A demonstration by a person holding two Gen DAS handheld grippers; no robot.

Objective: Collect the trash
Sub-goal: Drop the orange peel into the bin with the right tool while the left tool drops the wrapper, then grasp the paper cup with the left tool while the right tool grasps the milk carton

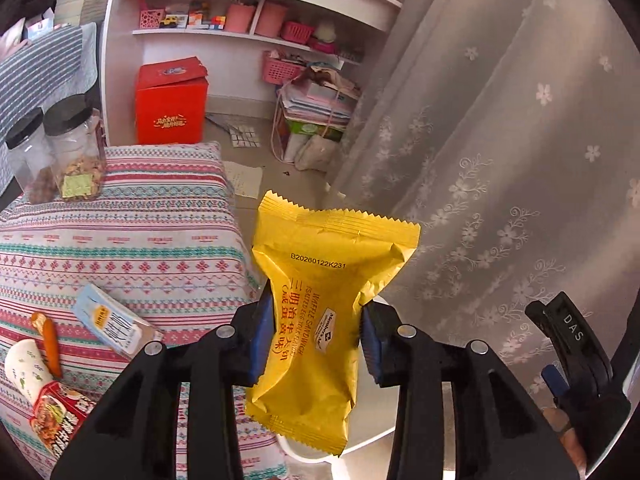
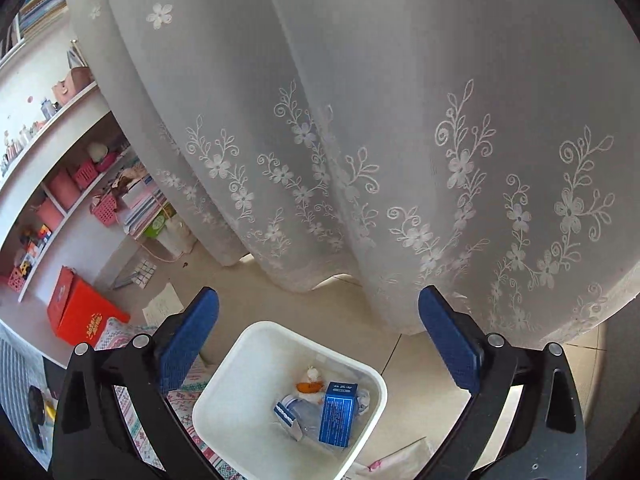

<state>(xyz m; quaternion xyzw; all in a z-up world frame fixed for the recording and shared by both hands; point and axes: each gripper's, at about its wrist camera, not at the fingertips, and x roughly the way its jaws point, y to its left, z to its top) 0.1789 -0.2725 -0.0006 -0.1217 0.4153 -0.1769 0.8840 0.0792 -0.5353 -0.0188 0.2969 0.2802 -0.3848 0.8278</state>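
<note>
My left gripper (image 1: 318, 332) is shut on a yellow snack wrapper (image 1: 320, 280) and holds it upright in the air, beyond the right edge of the patterned table (image 1: 132, 232). Part of the white bin's rim (image 1: 360, 440) shows behind and below the wrapper. My right gripper (image 2: 320, 340) is open and empty above the white trash bin (image 2: 224, 408), which holds a blue carton (image 2: 338, 414), a plastic bottle (image 2: 296, 410) and an orange-and-white scrap (image 2: 310, 382). The right gripper also shows at the right edge of the left wrist view (image 1: 568, 344).
On the table lie a light blue carton (image 1: 112, 324), an orange stick wrapper (image 1: 50, 340), a paper cup (image 1: 28, 368) and a red snack pack (image 1: 60, 416). Two black-lidded jars (image 1: 76, 148) stand at its far left. A lace curtain (image 2: 360, 120) hangs close behind the bin. A red box (image 1: 170, 104) stands on the floor by the shelves.
</note>
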